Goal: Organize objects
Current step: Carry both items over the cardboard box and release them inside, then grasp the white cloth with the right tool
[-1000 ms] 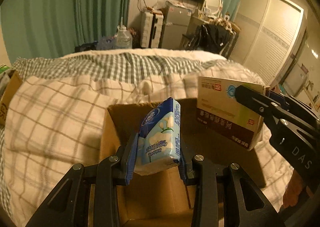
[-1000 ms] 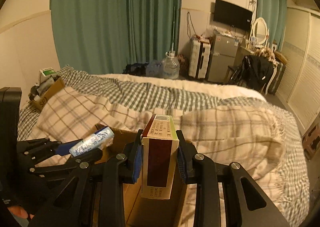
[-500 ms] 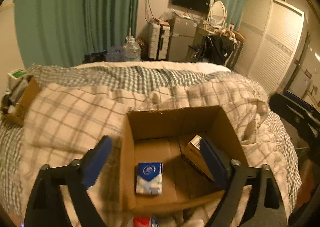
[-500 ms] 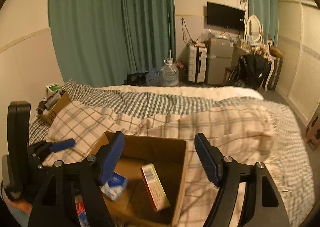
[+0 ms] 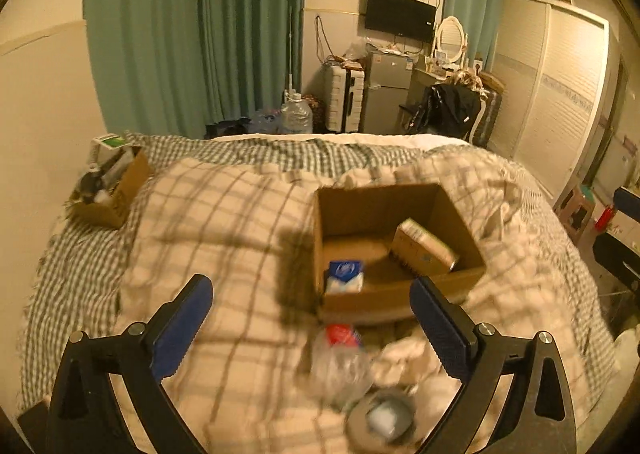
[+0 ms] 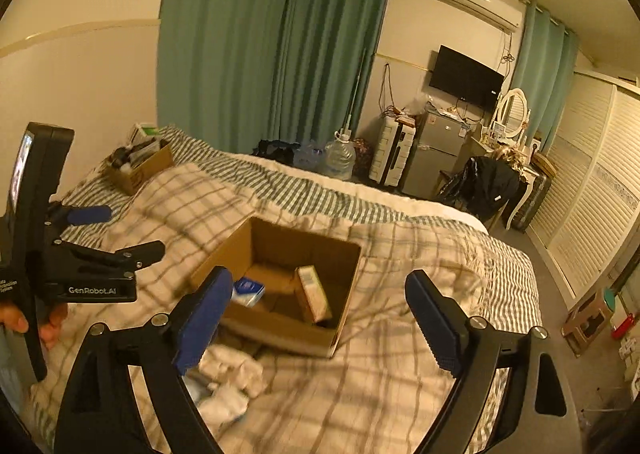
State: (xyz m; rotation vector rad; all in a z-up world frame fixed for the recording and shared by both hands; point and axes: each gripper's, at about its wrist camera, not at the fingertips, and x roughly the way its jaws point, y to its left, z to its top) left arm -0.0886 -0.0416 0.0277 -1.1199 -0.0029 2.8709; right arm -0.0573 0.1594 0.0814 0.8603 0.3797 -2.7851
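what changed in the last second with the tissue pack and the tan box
Both were let go. The left hand-held gripper dropped the blue tissue pack into the cardboard box, and the right hand-held gripper dropped the tan box beside it. Both grippers opened and pulled back. The cardboard box stayed on the bed.

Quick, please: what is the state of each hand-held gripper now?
Left hand-held gripper: open, holding nothing.
Right hand-held gripper: open, holding nothing.
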